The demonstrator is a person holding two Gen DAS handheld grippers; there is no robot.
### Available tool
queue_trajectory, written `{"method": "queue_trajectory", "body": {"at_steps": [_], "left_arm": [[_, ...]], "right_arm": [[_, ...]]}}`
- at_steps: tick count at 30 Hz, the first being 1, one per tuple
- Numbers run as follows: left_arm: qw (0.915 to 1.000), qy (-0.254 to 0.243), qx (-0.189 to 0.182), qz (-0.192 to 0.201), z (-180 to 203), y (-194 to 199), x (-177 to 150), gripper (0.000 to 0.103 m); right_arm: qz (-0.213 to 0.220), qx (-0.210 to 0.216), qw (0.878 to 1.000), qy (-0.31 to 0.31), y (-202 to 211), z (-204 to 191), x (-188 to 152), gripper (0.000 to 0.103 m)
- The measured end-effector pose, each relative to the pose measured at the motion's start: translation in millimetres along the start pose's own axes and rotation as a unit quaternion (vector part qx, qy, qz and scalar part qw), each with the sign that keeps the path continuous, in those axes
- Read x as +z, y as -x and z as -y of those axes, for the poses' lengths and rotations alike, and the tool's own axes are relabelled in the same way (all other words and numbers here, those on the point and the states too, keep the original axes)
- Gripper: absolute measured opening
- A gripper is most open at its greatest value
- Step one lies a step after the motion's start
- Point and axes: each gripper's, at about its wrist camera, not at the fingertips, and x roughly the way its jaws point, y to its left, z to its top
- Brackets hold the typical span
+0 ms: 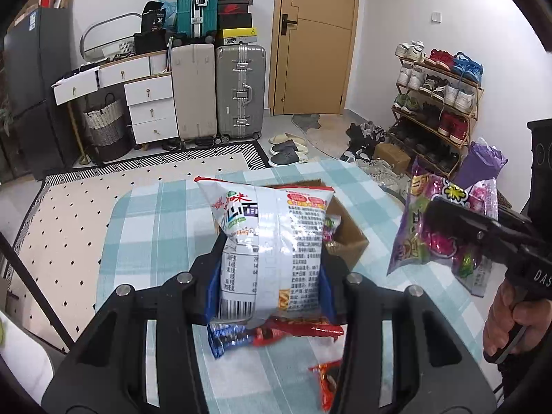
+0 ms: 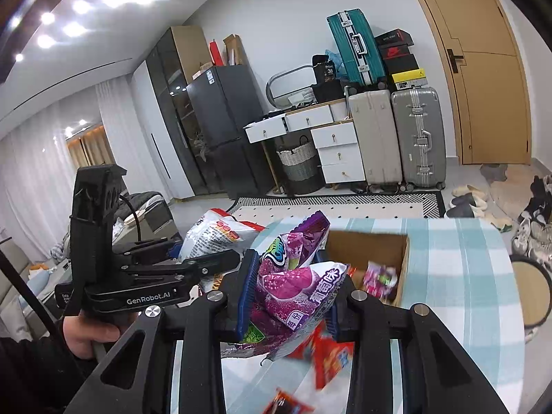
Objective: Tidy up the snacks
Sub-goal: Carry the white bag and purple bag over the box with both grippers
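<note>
My left gripper [image 1: 270, 286] is shut on a white snack bag [image 1: 272, 238] with red and green print, held up above the table. Behind the bag sits an open cardboard box [image 1: 348, 238] with a few snacks inside. My right gripper [image 2: 288, 296] is shut on a purple grape candy bag [image 2: 293, 286], also lifted; in the left wrist view that purple bag [image 1: 438, 227] hangs at the right. The box [image 2: 379, 252] lies just beyond it, holding small pink packets. Red packets [image 1: 300, 331] and a blue one [image 1: 227, 338] lie on the checked tablecloth [image 1: 155, 227] below.
More red packets [image 2: 331, 355] are on the cloth near me. A person's hand [image 1: 507, 317] grips the right tool's handle. Beyond the table are suitcases [image 1: 220, 89], a white drawer desk [image 1: 138, 93], a shoe rack [image 1: 438, 103], slippers [image 1: 286, 148] and a round stool [image 2: 531, 293].
</note>
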Motion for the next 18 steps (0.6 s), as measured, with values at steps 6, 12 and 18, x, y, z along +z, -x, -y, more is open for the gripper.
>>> {"method": "queue_trajectory", "body": {"at_steps": [6,12,18], "left_arm": [[0.9996,-0.014,0.023,-0.004,-4.8,-52.1,46.4,0.042],[0.9990,-0.008,0.022,-0.036,-16.7,-124.6,68.9,0.042],[0.9958,-0.006,0.019,-0.089,-25.8,-200.6,70.6,0.042]], "right_arm": [[-0.005,-0.012,1.000,0.009,-38.1,21.1,38.1,0.034],[-0.028,-0.025,0.999,-0.008,-83.7,54.8,53.0,0.034],[-0.071,-0.040,0.997,-0.009,-135.0,81.2,45.8,0.034]]}}
